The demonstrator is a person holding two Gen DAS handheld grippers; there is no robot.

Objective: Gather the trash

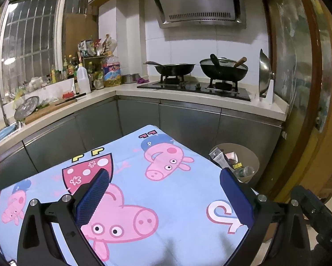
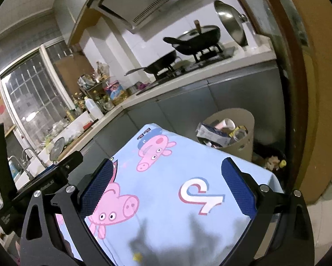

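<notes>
A beige round trash bin (image 1: pixel 252 155) (image 2: pixel 245 119) stands on the floor past the table's far right corner, holding a crushed carton (image 2: pixel 212 133), a white cup (image 2: pixel 226 124), a clear plastic bottle (image 1: pixel 244 171) and other scraps. My left gripper (image 1: pixel 164 177) is open over the light-blue cartoon-pig tablecloth (image 1: pixel 172 199), with nothing between its blue pads. My right gripper (image 2: pixel 166 168) is also wide open above the same cloth (image 2: pixel 166 199), empty. A small yellow scrap (image 2: pixel 137 256) lies on the cloth near the bottom of the right wrist view.
An L-shaped kitchen counter (image 1: pixel 112 92) wraps behind the table, with bottles, a cutting board and a sink at left. A gas stove (image 1: pixel 197 87) carries two black woks. A steel lid (image 1: pixel 264 73) leans at the counter's right end. A dark bag (image 2: pixel 270 157) with rubbish sits beside the bin.
</notes>
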